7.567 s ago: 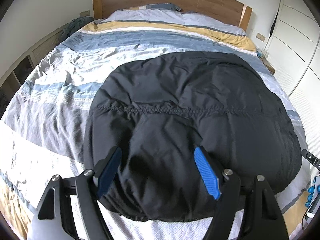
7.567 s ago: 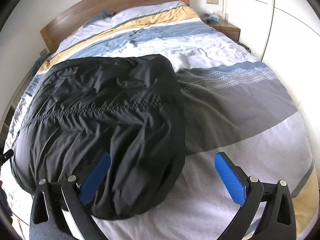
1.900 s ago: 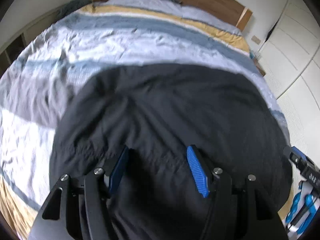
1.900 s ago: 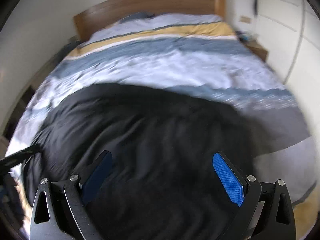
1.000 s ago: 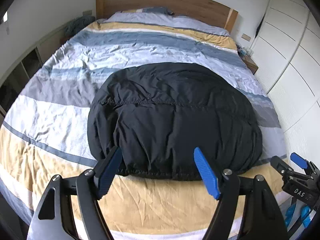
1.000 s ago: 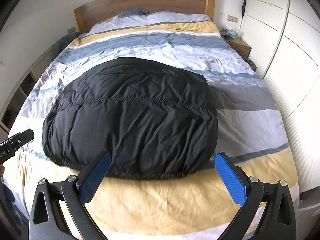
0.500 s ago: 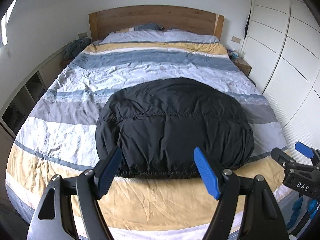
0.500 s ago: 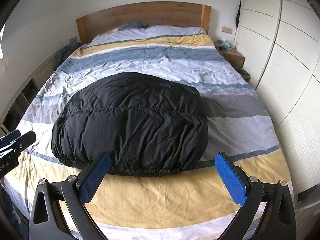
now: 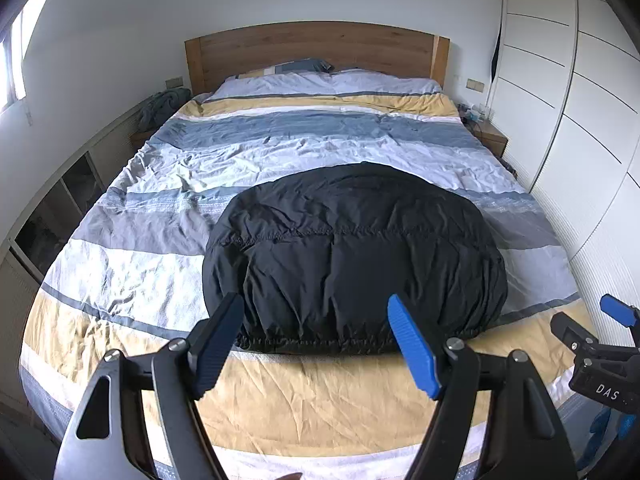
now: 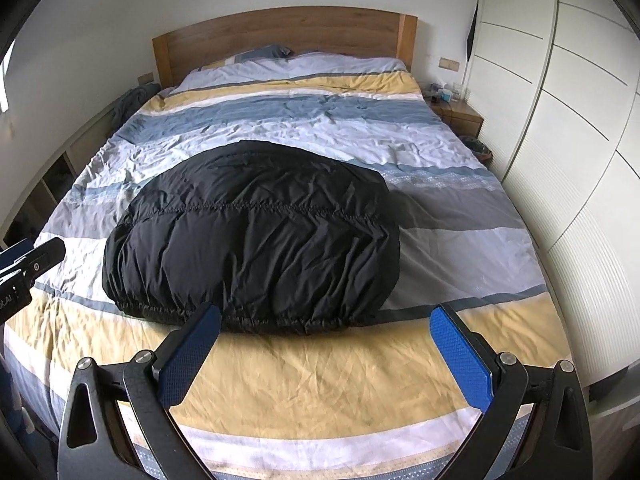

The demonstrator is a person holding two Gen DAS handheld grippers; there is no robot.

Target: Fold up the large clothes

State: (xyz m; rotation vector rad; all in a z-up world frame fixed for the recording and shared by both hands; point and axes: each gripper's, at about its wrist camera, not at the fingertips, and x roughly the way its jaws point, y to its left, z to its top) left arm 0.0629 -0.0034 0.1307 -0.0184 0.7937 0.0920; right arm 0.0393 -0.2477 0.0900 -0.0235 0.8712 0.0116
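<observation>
Above the bed, both tools have withdrawn.

The room is evenly lit by soft daylight from a window at the left edge. Both views are sharp; straight lines are bowed and corners darkened by fisheye distortion.

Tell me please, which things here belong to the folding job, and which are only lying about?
Part of the job:
black jacket
left gripper, open
right gripper, open
striped bed cover, the work surface

Only lying about:
pillow
bedside table
dark cloth beside the bed
</observation>
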